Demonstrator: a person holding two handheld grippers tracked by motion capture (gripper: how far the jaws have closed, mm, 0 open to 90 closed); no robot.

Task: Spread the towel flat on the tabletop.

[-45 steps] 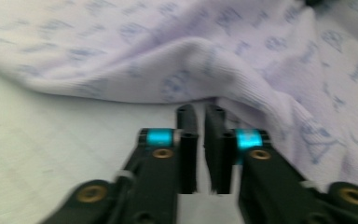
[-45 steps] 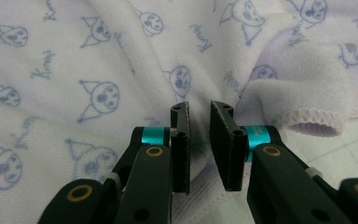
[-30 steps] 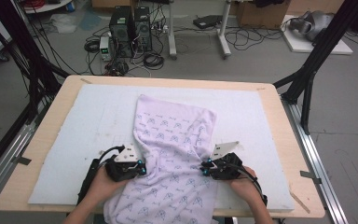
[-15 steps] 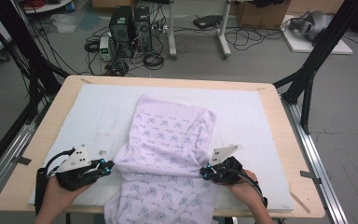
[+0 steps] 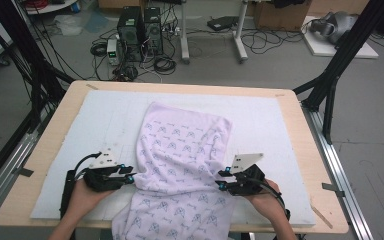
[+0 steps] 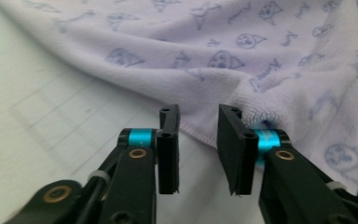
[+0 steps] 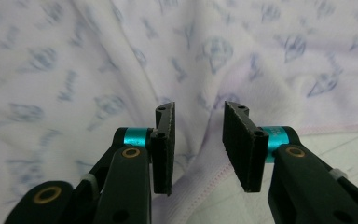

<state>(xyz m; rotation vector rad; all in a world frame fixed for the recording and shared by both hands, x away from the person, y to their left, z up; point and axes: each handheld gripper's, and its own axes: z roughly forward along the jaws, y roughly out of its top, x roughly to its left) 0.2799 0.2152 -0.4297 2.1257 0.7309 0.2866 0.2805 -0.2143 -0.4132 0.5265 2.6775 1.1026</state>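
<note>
Comparing with half a second ago, the left gripper [image 5: 130,176] now sits right at the towel's [image 5: 182,165] left edge, where before it was out on the white pad [image 5: 275,120] well apart from the cloth. The right gripper [image 5: 222,180] has kept its place at the towel's right edge. Both sets of jaws have just been opening.

In the left gripper view, the left gripper [image 6: 198,137] stands narrowly parted, with the hem of the towel [image 6: 242,60] just beyond the tips and a fold bunched against the outside of one jaw; nothing is pinched between the pads. In the right gripper view, the right gripper [image 7: 198,135] shows a similar narrow gap, and the towel [image 7: 121,56] lies under and past it with its stitched edge running below the gap, the pads not pressing on it.

The towel lies down the middle of the pad on the wooden table [image 5: 300,107], its near end hanging over the table's front edge and cut off by the frame. The person's forearms are also cut off there. Farther cloth in the right gripper view is blurred.
</note>
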